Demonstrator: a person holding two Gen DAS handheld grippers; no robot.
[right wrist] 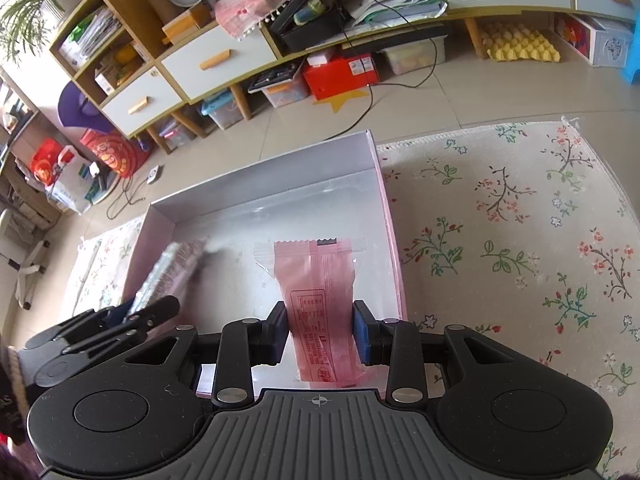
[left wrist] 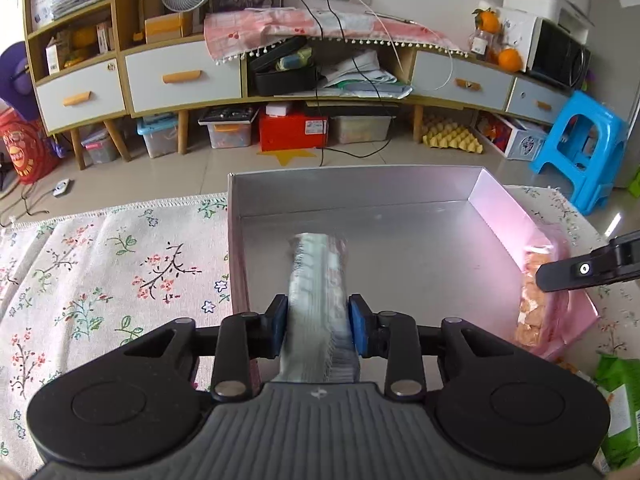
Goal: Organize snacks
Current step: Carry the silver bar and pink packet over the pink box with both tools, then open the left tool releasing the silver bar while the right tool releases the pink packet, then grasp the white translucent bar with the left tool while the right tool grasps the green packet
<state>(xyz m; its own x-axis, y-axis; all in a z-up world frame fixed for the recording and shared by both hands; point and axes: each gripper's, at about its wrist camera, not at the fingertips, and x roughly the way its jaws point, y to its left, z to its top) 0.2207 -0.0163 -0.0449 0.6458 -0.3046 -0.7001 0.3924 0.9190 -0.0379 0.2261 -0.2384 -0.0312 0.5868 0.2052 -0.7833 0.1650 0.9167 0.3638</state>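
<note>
A shallow box with a grey inside and pink walls [left wrist: 496,208] [right wrist: 264,184] lies on a floral cloth. My left gripper [left wrist: 318,326] is shut on a pale silvery snack packet [left wrist: 318,280] and holds it over the box floor; that packet shows blurred in the right wrist view [right wrist: 172,268]. My right gripper [right wrist: 320,334] is shut on a pink snack packet [right wrist: 320,280] over the right side of the box. In the left wrist view the pink packet [left wrist: 534,300] hangs by the box's right wall, with one right finger [left wrist: 580,274] showing.
A floral cloth [left wrist: 100,264] [right wrist: 520,220] covers the surface on both sides of the box. A green packet [left wrist: 620,404] lies at the right near edge. Behind are a low cabinet [left wrist: 184,76], storage bins on the floor and a blue stool [left wrist: 580,148].
</note>
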